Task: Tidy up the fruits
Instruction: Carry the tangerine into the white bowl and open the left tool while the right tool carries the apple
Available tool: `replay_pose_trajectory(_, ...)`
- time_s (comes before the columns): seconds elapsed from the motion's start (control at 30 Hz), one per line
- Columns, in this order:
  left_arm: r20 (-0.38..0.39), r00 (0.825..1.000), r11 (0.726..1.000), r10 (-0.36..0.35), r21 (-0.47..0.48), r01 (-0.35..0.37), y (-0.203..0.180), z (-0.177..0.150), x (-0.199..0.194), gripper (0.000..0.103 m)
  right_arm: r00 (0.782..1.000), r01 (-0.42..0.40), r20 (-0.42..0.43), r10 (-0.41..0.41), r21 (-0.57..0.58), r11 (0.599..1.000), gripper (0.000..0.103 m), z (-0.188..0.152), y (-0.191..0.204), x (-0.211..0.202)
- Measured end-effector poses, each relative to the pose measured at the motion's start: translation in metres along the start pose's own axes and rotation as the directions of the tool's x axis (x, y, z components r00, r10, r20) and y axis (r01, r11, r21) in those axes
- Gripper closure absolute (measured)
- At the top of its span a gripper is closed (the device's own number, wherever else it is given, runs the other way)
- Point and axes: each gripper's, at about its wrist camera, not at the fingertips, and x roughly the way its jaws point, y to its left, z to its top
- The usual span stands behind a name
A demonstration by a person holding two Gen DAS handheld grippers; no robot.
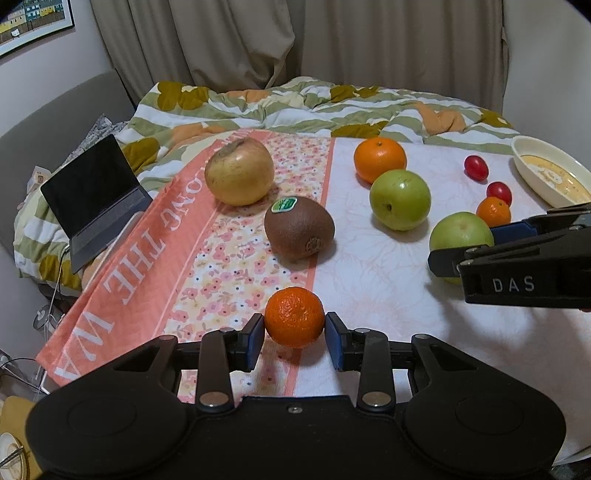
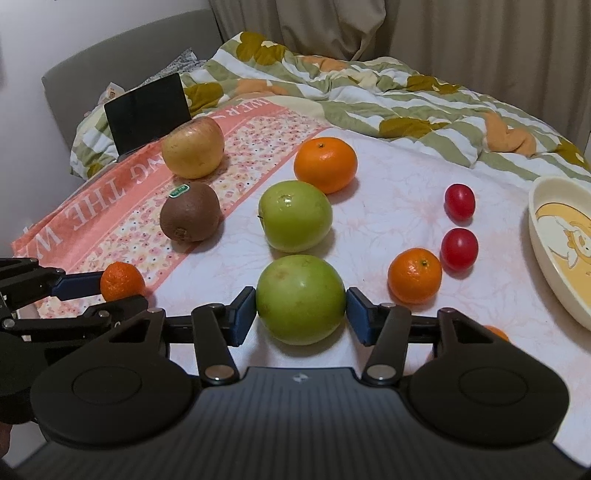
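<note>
gripping a small mandarin [image 1: 294, 317] in my left gripper [image 1: 294, 334] and a green apple [image 2: 300, 299] in my right gripper [image 2: 301, 314], both resting on the cloth [image 2: 388, 206]. fruits already sit in rows; the bowl [image 2: 535, 221] holds no fruit.

A bedroom in a home.
A bed [image 1: 369, 236] with a flowered quilt [image 1: 295, 107] fills the room; behind the bed hang curtains [image 1: 258, 40], beside it a framed picture [image 1: 33, 22], on it an open laptop [image 1: 96, 199].

Near left lies a mandarin [image 1: 294, 316], kiwi [image 1: 299, 227] behind it — bowl [image 1: 532, 147] far right, tomatoes [image 1: 476, 167] beside.
</note>
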Motion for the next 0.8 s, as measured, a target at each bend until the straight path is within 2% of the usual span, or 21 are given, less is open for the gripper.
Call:
replay_pose_trajectory(0.23,0.015,1.000,1.000,-0.007,0.006,0.007,-0.009,0.009,-0.021,0.064,1.000,-0.003,0.031,0.003,0.023,1.000,0.035,0.003,-0.006,-0.032)
replay_pose_trajectory(0.43,0.043,0.998,0.999,-0.040,0.022,0.039,-0.026,0.026,-0.042,0.064,0.998,0.028,0.051,-0.031,0.055,0.998,0.035,0.004,-0.024,-0.074)
replay_pose_trajectory(0.67,0.098,0.990,0.993,-0.106,0.061,0.100,-0.060,0.059,-0.067,0.064,0.991,0.107,0.067,-0.116,0.119,0.987,0.035,0.003,-0.065,-0.124)
replay_pose_trajectory(0.8,0.125,0.977,0.983,-0.173,0.088,0.163,-0.086,0.080,-0.076,0.064,0.981,0.160,0.081,-0.175,0.166,0.973,0.035,0.003,-0.096,-0.152)
